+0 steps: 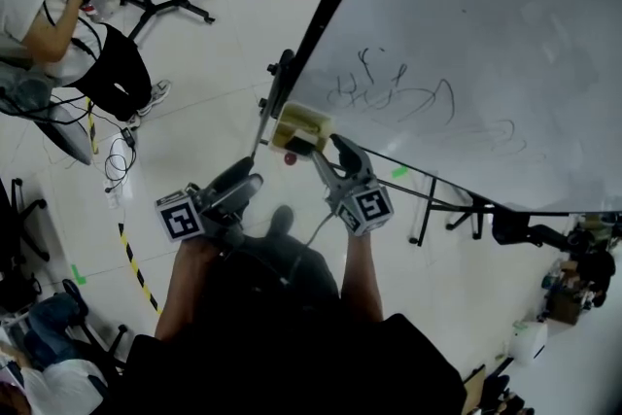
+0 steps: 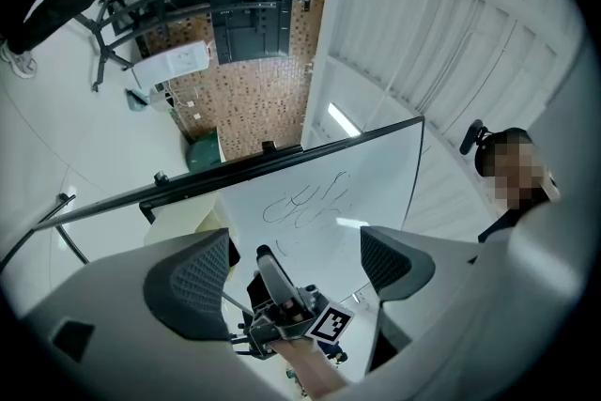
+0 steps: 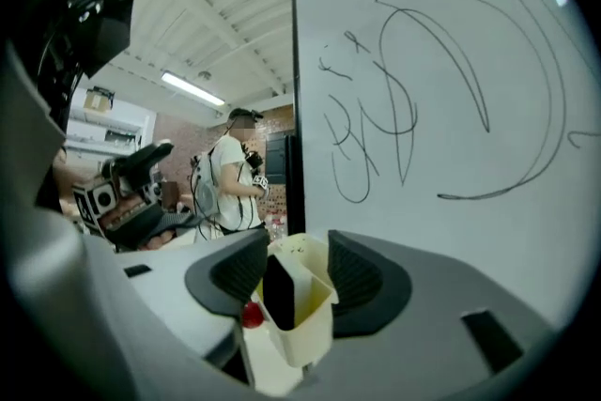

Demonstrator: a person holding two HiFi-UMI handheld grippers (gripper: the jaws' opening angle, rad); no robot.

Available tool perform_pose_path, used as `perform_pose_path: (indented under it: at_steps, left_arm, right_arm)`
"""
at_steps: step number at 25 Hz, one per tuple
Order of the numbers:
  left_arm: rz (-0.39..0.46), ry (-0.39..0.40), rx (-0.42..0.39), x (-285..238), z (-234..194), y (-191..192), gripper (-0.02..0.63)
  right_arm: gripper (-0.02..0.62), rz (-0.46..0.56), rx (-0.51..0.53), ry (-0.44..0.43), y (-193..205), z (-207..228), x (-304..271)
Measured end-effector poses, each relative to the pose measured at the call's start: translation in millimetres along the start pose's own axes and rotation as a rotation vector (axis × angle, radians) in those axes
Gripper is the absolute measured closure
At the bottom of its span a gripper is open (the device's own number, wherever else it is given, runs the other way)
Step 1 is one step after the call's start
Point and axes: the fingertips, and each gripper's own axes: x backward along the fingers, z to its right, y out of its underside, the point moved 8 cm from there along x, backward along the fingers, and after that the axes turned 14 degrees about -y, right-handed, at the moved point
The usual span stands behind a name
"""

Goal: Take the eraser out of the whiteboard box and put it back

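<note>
A cream whiteboard box hangs at the lower left corner of the whiteboard, which bears black scribbles. In the right gripper view the black eraser stands inside the box, with a small red ball beside it. My right gripper is open, its pads either side of the box top and apart from the eraser. In the head view this gripper sits right at the box. My left gripper hangs lower left, open and empty, looking toward the board.
A seated person is at the far left, and another person stands beyond the board's edge. The board's black stand legs reach across the floor. Cables and striped tape lie on the floor at left.
</note>
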Motion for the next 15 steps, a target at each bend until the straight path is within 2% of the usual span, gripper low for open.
perform_pose_path:
  at_steps: [8,15]
  left_arm:
    - [-0.051,0.037,0.014,14,2,-1,0.178]
    - [-0.109,0.084,0.011,28,1,-10,0.178]
  right_arm:
    - [0.388,0.365,-0.307,-0.038,-32,-15,30]
    - [0.437,0.616,-0.479,-0.004,-57,-45,55]
